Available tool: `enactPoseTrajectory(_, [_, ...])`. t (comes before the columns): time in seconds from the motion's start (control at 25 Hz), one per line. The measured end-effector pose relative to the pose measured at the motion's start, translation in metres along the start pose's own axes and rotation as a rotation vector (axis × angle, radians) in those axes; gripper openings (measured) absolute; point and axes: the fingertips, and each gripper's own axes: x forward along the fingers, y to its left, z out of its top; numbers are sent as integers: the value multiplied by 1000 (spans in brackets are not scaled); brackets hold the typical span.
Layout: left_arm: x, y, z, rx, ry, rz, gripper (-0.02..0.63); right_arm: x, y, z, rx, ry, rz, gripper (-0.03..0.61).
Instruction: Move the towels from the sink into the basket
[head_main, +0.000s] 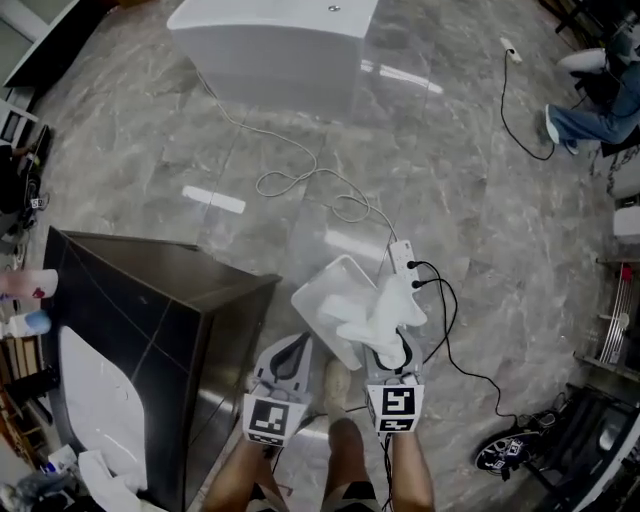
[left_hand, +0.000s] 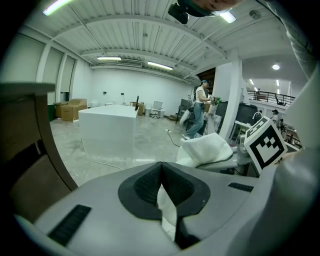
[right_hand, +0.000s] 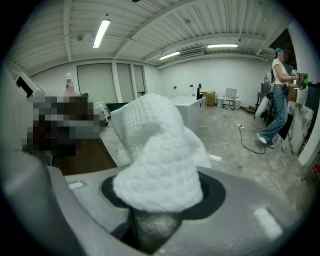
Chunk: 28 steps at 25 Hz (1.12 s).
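Observation:
My right gripper (head_main: 392, 338) is shut on a white waffle-weave towel (head_main: 385, 308), which hangs over the right side of the white basket (head_main: 318, 287) on the floor. In the right gripper view the towel (right_hand: 155, 165) bunches up over the right gripper (right_hand: 159, 197) and hides its fingertips. My left gripper (head_main: 300, 343) hovers beside the basket's near edge. In the left gripper view the left gripper (left_hand: 161, 166) has its pad tips touching; nothing sticks out past them. The sink (head_main: 100, 400) is set in the dark cabinet at the left, with more white cloth (head_main: 105, 478) near it.
The dark cabinet (head_main: 160, 300) stands close on the left. A power strip (head_main: 400, 255) with cables lies just beyond the basket. A white block (head_main: 270, 40) stands further off. A seated person (head_main: 590, 110) is at the far right, and shoes (head_main: 510, 452) lie at the lower right.

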Motion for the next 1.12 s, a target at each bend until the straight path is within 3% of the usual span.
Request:
enactPoseTrajectory(0.12, [19,6,-32,-3,14,0,9,25,0,-34,12,18,7,219])
enactPoseTrajectory(0.44, [59,15,-112,-110,83,16,9,81,-1,-129,33,86,19,223])
enactPoseTrajectory(0.84, [98,23,-198,-112,139,6,9,138,-4,-228,62,144,20,233])
enactPoseTrajectory(1.12, [117,23,-232,-120,164,-1,9,165,-9,-270,52,184,28,247])
